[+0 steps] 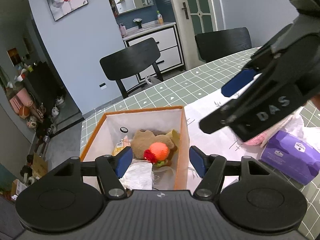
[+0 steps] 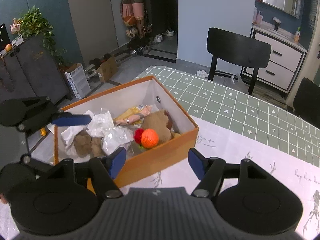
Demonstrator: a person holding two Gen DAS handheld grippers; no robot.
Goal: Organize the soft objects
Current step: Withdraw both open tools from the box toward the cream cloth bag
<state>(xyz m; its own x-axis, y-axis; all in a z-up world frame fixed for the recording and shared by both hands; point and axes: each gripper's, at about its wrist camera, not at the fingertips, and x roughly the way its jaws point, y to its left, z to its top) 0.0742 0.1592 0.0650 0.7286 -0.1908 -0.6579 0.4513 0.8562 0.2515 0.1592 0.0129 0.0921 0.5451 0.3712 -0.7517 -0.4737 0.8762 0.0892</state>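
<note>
Both the left gripper (image 1: 160, 160) and right gripper (image 2: 157, 163) hang wide and empty; the orange box (image 2: 160, 158) sits just below-ahead, nearer the left one.

Soft, even indoor light; faint shadows; sharp focus throughout; fisheye bending and dark vignetting at edges

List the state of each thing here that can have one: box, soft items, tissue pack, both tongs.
Orange box: lidless, holding soft items.
Orange knitted ball: inside the box.
Brown plush: inside the box.
Purple tissue pack: on the table, outside the box.
Left tongs: open, empty.
Right tongs: open, empty.
</note>
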